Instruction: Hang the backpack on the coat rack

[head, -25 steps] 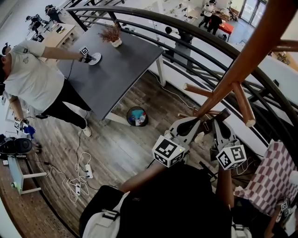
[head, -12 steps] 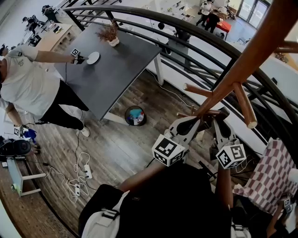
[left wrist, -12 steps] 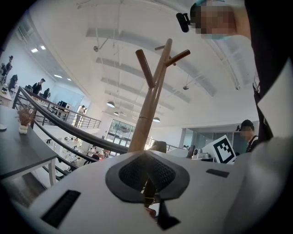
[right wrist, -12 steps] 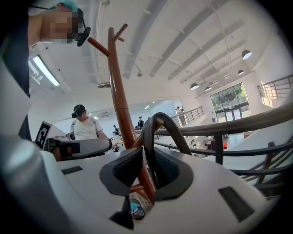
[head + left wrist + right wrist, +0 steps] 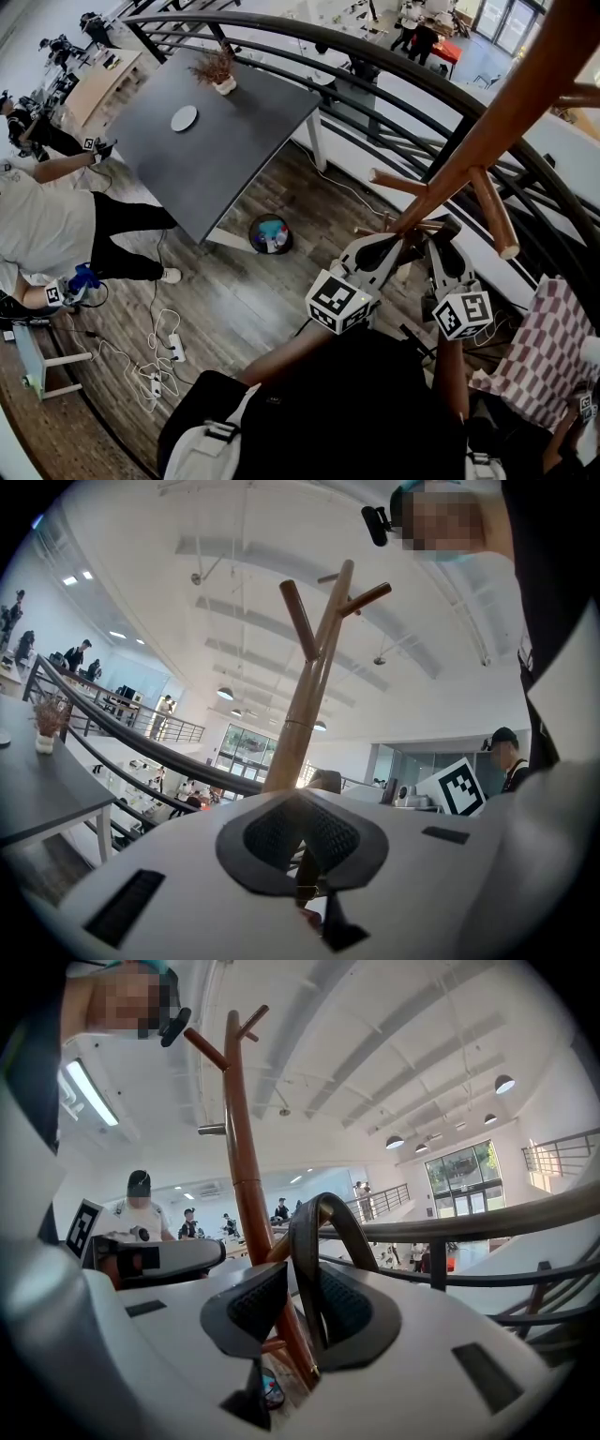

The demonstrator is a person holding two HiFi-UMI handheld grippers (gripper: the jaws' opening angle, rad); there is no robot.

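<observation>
The backpack point(image 5: 347, 412) hangs at six o'clock in the head view, below both grippers. The right gripper point(image 5: 291, 1283) clamps its black top loop point(image 5: 314, 1232) beside the coat rack point(image 5: 506, 105), which rises toward one o'clock. The left gripper point(image 5: 303, 836) is closed, apparently pinching a thin dark strap point(image 5: 306, 878).

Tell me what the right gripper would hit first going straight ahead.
Past the strap in its jaws, the right gripper would probably meet the coat rack's pole first, though depth is unclear.
</observation>
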